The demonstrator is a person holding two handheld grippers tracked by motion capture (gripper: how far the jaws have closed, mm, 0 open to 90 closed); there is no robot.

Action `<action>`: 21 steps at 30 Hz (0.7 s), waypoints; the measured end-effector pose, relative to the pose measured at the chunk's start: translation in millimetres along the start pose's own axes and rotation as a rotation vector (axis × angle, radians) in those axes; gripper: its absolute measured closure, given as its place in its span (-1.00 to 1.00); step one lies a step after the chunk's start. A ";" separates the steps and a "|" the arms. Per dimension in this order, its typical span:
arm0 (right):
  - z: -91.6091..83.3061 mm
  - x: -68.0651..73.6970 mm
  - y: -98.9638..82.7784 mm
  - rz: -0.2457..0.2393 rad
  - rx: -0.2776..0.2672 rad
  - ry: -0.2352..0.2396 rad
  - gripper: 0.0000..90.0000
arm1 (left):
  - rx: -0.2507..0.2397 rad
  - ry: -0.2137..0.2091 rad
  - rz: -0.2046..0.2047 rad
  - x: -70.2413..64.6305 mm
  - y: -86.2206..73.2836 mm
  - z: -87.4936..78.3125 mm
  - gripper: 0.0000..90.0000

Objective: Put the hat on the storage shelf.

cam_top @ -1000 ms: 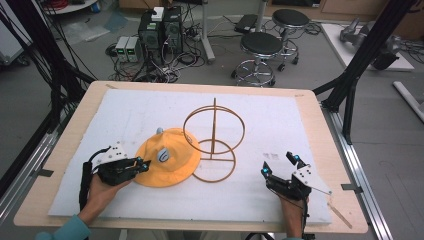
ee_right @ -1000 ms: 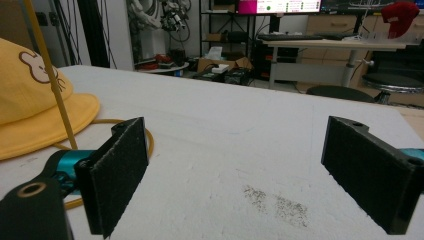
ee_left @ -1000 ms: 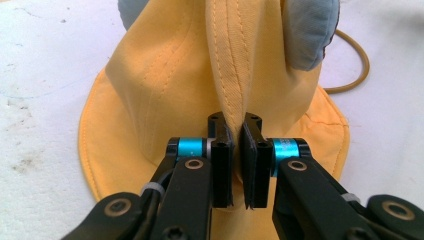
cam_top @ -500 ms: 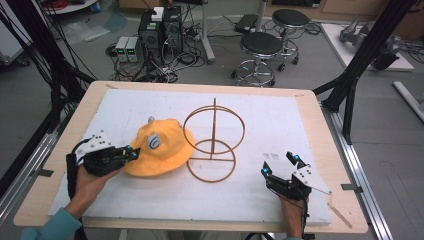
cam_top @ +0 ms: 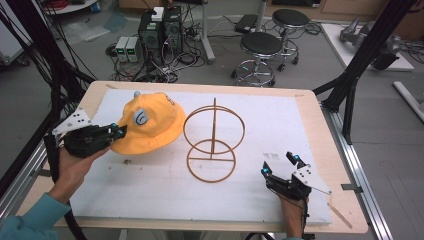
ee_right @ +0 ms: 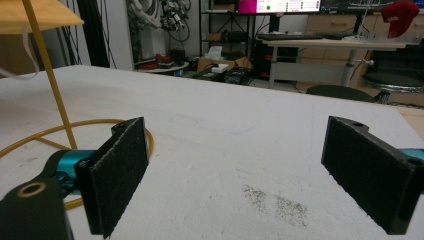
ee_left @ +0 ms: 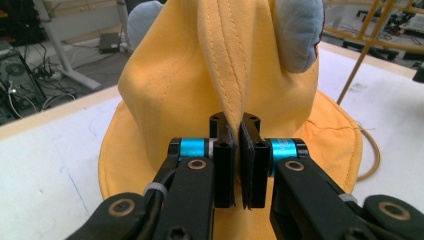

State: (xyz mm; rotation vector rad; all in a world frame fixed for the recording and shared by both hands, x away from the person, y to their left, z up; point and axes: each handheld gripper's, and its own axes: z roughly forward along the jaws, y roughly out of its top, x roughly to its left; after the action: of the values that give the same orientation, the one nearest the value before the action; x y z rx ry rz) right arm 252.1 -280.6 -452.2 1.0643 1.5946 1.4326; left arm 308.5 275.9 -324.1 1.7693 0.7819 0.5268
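since a second ago the yellow cloth bucket hat has come up off the white mat, pinched at its brim by the left gripper. the right gripper rests wide open. next, probably, carry the hat over the gold wire stand.

White mat on wooden table, dark speck patch on mat, two black round stools behind, computer towers with cable tangle on floor, black frame struts right.
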 end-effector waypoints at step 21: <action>-0.1 -0.1 0.1 -0.001 0.000 0.002 -0.77 | -0.080 -0.034 0.080 -16.0 88.1 -2.7 0.90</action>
State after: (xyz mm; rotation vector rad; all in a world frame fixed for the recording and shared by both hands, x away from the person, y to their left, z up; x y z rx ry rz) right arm 252.1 -280.7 -452.2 1.0628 1.5959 1.4335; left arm 317.8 248.0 -239.5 1.7360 0.6598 0.5717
